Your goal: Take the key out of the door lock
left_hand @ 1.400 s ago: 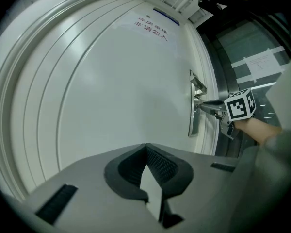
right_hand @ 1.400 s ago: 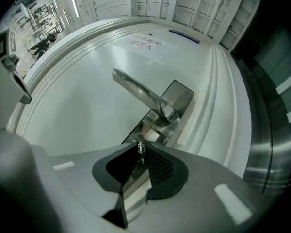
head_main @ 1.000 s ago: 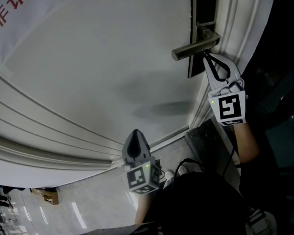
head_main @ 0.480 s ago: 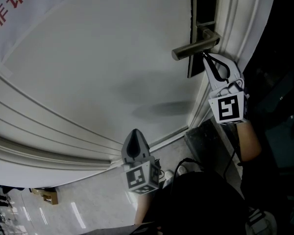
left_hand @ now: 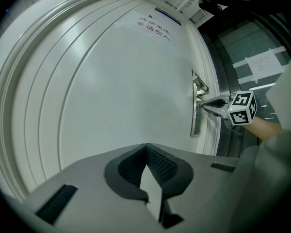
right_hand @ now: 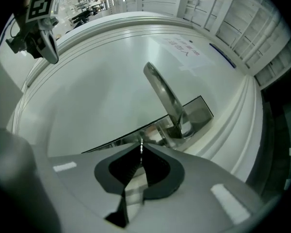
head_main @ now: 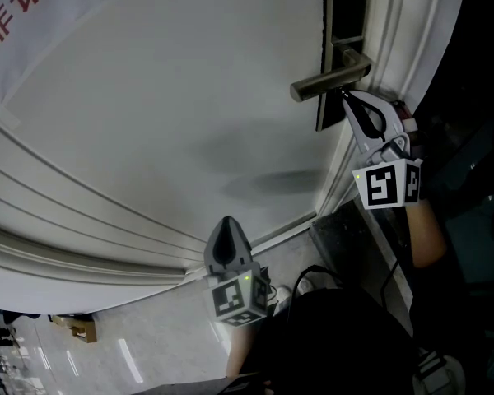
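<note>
Left gripper (head_main: pixel 228 235): fingers together, empty, well below-left of door handle (head_main: pixel 325 81). Right gripper (head_main: pixel 347 99): fingers clamped on key (right_hand: pixel 141 146), just under the handle, at lock plate (right_hand: pixel 199 111). Handling: draw straight out along the keyway, no twisting. Key: thin bright metal sliver, edge-on.

A white notice (head_main: pixel 41 23) on the door (head_main: pixel 173 138), far left of the handle (head_main: pixel 329 79), carries red Chinese characters cut off by the picture's edge, "非请" legible; in the gripper views its print is too small to read.
</note>
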Available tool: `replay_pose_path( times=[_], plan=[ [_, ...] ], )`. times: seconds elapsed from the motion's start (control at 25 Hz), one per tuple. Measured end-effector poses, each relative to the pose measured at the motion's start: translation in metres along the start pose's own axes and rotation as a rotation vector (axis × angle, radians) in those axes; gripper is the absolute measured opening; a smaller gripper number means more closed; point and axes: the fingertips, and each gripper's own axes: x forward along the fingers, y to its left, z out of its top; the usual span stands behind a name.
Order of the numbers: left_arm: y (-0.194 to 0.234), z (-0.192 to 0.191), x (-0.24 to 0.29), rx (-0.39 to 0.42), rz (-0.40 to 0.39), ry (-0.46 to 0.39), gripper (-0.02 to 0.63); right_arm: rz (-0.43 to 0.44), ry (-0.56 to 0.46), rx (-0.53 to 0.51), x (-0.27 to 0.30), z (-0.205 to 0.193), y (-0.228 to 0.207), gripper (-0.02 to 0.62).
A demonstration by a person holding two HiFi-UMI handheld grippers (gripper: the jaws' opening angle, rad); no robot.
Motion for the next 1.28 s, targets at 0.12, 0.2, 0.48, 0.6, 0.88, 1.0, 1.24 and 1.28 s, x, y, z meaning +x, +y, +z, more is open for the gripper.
replay_pose_path(
  times=[0.12, 0.2, 0.48, 0.6, 0.88, 1.0, 1.24, 1.28],
  plan=[
    [0.0003, -0.0033, -0.0008, 0.002, -0.001, 0.009, -0.002, 0.003, 0.005, -0.043, -0.0002, 0.0, 0.0006, 0.011],
    [0.0002, -0.0032, -0.0008, 0.003, -0.001, 0.008, -0.001, 0.004, 0.006, -0.073, -0.0001, -0.0002, 0.0012, 0.011],
    [0.0002, -0.0023, -0.0015, 0.004, -0.004, 0.01, -0.002, 0.01, 0.023, -0.209, -0.0002, -0.0011, 0.0035, 0.012],
    [0.0002, -0.0032, -0.0015, 0.008, -0.005, 0.015, -0.001, 0.014, 0.023, -0.249, 0.0001, -0.0011, 0.0042, 0.012],
    [0.0012, -0.0001, -0.0006, 0.005, -0.005, 0.0, -0.002, 0.013, 0.029, -0.295, 0.0001, -0.0017, 0.005, 0.012],
    [0.0008, -0.0015, -0.0012, 0.009, -0.006, 0.011, -0.002, 0.011, 0.03, -0.306, 0.0002, -0.0019, 0.0053, 0.012],
    [0.0006, -0.0015, -0.002, 0.011, -0.007, 0.012, -0.002, 0.01, 0.03, -0.309, 0.0001, -0.0018, 0.0053, 0.011],
    [0.0006, -0.0014, -0.0022, 0.01, -0.007, 0.012, -0.002, 0.01, 0.03, -0.31, 0.0, -0.0019, 0.0053, 0.011]
  ],
)
